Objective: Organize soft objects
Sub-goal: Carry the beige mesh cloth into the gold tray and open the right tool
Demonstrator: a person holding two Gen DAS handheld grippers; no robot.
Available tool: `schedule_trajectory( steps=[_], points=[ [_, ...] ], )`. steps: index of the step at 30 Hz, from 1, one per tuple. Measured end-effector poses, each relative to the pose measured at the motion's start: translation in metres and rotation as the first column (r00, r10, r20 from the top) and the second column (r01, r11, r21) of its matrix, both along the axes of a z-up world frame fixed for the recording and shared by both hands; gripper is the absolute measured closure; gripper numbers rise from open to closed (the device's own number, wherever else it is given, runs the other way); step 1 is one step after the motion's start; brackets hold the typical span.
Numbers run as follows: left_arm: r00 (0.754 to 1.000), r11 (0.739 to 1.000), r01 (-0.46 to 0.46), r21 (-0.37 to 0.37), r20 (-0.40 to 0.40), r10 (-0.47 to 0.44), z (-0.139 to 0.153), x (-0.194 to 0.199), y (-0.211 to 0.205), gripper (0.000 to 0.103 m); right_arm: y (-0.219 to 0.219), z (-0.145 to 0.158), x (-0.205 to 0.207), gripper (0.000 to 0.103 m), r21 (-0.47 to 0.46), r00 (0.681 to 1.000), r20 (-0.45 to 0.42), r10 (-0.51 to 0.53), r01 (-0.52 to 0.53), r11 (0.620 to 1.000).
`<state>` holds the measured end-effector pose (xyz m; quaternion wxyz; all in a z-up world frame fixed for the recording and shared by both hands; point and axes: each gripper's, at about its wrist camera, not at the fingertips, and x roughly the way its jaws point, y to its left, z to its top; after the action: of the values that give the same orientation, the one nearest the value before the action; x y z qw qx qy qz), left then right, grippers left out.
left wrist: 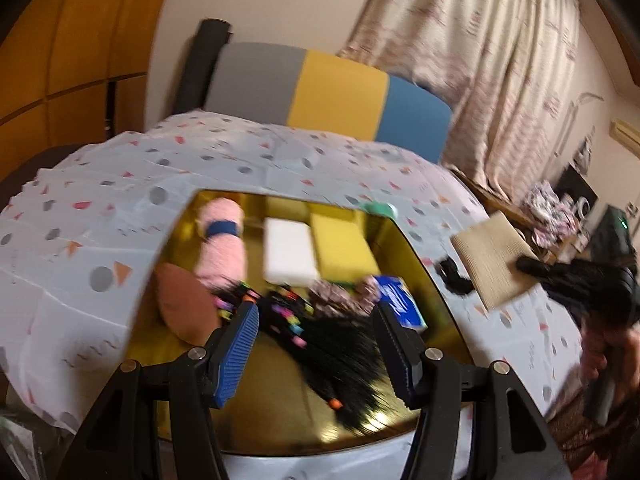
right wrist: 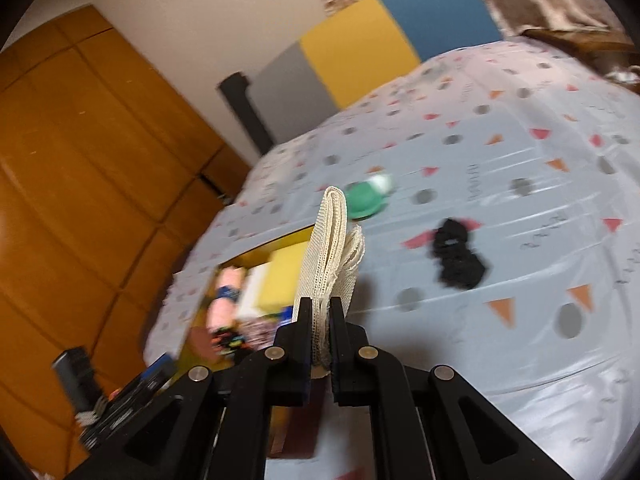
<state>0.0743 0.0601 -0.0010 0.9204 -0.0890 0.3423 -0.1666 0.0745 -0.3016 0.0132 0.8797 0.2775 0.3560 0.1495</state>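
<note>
Cream ribbed cloth point(right wrist: 332, 248), gold tray point(left wrist: 280, 420), pink towel roll point(left wrist: 222, 240), confetti-print grey tablecloth point(right wrist: 500, 160)

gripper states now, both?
Left gripper: open, empty, over the gold tray.
Right gripper: shut on the beige knit cloth.

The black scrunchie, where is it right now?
The black scrunchie lies on the patterned tablecloth, right of the folded beige cloth, below the green item.
</note>
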Motion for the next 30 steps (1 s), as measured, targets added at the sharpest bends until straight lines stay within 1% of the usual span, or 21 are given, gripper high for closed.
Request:
schedule_trajectory(
  steps=[5, 7, 10, 15, 18, 19, 21, 22, 23, 24, 25, 26, 27, 30],
  points=[
    [0.998, 0.998, -0.065, -0.004, -0.007, 0.065, 0.002, 0.006, 0.021, 0.043, 0.036, 0.0, -0.001, 0.096, 0.096, 0.994, -0.016, 0.104, -0.102, 0.99],
    [0.996, 0.996, -0.093, -0.002, -0.01, 0.093, 0.003, 0.007, 0.029, 0.043, 0.053, -0.003, 0.001, 0.096, 0.117, 0.988, -0.024, 0.149, -0.146, 0.982],
    [0.992, 0.992, -0.122, -0.009, -0.008, 0.122, 0.006, 0.008, 0.039, 0.043, 0.088, -0.009, 0.007, 0.096, 0.095, 0.973, -0.038, 0.226, -0.222, 0.97],
    [0.983, 0.983, -0.182, -0.013, -0.01, 0.182, 0.008, 0.01, 0.053, 0.043, 0.147, -0.033, 0.028, 0.096, 0.132, 0.938, -0.084, 0.337, -0.325, 0.936],
    [0.976, 0.976, -0.218, -0.021, -0.015, 0.217, 0.008, 0.011, 0.061, 0.043, 0.177, -0.048, 0.039, 0.094, 0.121, 0.913, -0.114, 0.392, -0.379, 0.917],
    [0.974, 0.973, -0.228, -0.024, -0.018, 0.228, 0.008, 0.011, 0.064, 0.043, 0.187, -0.055, 0.042, 0.088, 0.108, 0.903, -0.142, 0.405, -0.393, 0.913],
    [0.97, 0.97, -0.243, -0.031, -0.024, 0.242, 0.007, 0.012, 0.069, 0.043, 0.202, -0.07, 0.047, 0.084, 0.062, 0.884, -0.212, 0.416, -0.413, 0.909],
    [0.969, 0.968, -0.248, -0.036, -0.028, 0.247, 0.006, 0.012, 0.07, 0.043, 0.202, -0.074, 0.048, 0.079, 0.054, 0.882, -0.22, 0.417, -0.416, 0.908],
    [0.968, 0.968, -0.25, -0.038, -0.03, 0.249, 0.006, 0.012, 0.071, 0.043, 0.2, -0.076, 0.046, 0.068, 0.055, 0.886, -0.218, 0.409, -0.407, 0.912],
    [0.968, 0.967, -0.251, -0.039, -0.03, 0.249, 0.006, 0.012, 0.071, 0.043, 0.195, -0.076, 0.044, 0.058, 0.064, 0.893, -0.212, 0.397, -0.392, 0.918],
    [0.968, 0.967, -0.25, -0.038, -0.03, 0.249, 0.005, 0.013, 0.071, 0.043, 0.19, -0.073, 0.042, 0.042, 0.075, 0.903, -0.201, 0.379, -0.372, 0.925],
    [0.969, 0.968, -0.247, -0.039, -0.03, 0.246, 0.005, 0.013, 0.071, 0.043, 0.181, -0.069, 0.039, 0.039, 0.08, 0.915, -0.183, 0.359, -0.35, 0.933],
    [0.97, 0.97, -0.24, -0.039, -0.032, 0.239, 0.004, 0.013, 0.07, 0.043, 0.175, -0.064, 0.036, 0.039, 0.075, 0.923, -0.167, 0.348, -0.34, 0.937],
    [0.978, 0.978, -0.207, -0.029, -0.043, 0.206, 0.0, 0.012, 0.062, 0.043, 0.16, -0.048, 0.028, 0.039, 0.017, 0.942, -0.116, 0.316, -0.317, 0.948]
  ],
)
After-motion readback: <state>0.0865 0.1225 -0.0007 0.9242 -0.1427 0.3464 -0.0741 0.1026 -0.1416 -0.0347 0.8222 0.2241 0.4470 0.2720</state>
